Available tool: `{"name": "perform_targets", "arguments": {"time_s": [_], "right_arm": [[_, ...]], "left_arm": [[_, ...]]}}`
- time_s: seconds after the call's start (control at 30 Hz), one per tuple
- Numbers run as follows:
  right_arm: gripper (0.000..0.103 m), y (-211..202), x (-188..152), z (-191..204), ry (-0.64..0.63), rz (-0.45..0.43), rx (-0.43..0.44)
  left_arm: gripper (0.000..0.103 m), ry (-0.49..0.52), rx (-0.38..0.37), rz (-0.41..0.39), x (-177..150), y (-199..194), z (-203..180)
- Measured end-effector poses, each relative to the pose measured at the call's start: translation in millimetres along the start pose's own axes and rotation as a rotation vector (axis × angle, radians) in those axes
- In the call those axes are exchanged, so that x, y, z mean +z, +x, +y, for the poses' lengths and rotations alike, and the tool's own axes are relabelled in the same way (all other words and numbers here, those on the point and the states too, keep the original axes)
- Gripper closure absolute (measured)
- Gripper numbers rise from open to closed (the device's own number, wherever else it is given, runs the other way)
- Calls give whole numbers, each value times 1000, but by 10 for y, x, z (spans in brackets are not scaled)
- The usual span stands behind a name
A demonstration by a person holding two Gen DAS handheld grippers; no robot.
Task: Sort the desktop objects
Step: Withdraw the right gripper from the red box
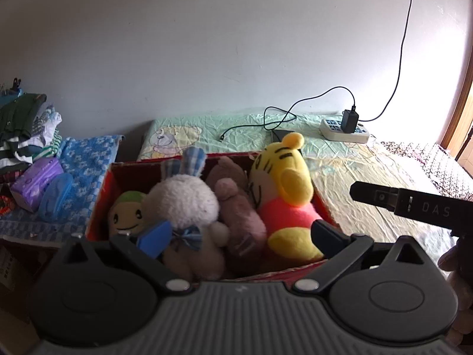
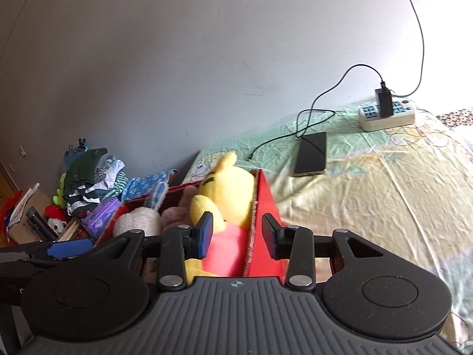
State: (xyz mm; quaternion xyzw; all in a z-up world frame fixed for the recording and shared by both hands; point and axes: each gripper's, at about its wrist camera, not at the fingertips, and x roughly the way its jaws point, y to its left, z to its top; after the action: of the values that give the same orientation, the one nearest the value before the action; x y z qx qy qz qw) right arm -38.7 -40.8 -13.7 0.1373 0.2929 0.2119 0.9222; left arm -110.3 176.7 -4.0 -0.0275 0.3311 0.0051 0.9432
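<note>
On the bed, left to right: left gripper (image 1: 239,233), jaws apart and empty, above red box (image 1: 99,204) packed with green-capped doll (image 1: 125,216), white rabbit (image 1: 184,204), pink plush (image 1: 242,213), yellow tiger (image 1: 283,195); right gripper (image 2: 238,235), parted, straddling its wall; sorting seemingly near done.

Yellow plush (image 2: 227,189) in red box (image 2: 266,207)

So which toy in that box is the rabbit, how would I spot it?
Find the red cardboard box on the bed, packed with soft toys. The rabbit sits left of centre, between a small green-capped smiling doll and a yellow tiger. It alone is fluffy white, with blue checked ears and bow.
</note>
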Motion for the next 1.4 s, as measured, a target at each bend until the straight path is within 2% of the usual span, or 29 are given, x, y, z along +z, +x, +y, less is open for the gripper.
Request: {"name": "perform_targets", "arguments": {"time_s": [0.17,0.37,0.6,0.73,0.87,0.97,1.13,1.4], "right_arm": [[63,-171,1,-294,-7,26,-65],[63,-306,-81,-611,-16,78,-131],[62,-340,-190,-923,-25,149,-203],[58,-330,-233,-1037,-30,180,-233],[54,-304,-288,-1075,-44,206,-246],[46,-269,-340,-1067,-55,231,-258],[45,-199,-441,-984,-67,283,-266],[45,-63,-593,-679,-70,346,-283]], "left_arm": [[2,-18,-7,91,-52,66,-405],[1,-15,77,198,-197,228,-873],[1,-44,150,300,-361,405,-1154],[1,-39,194,341,-433,478,-1284],[1,-29,222,358,-475,483,-1352],[1,-35,239,373,-506,494,-1350],[1,-52,258,420,-574,514,-1258],[1,-53,270,448,-658,458,-928]]}}
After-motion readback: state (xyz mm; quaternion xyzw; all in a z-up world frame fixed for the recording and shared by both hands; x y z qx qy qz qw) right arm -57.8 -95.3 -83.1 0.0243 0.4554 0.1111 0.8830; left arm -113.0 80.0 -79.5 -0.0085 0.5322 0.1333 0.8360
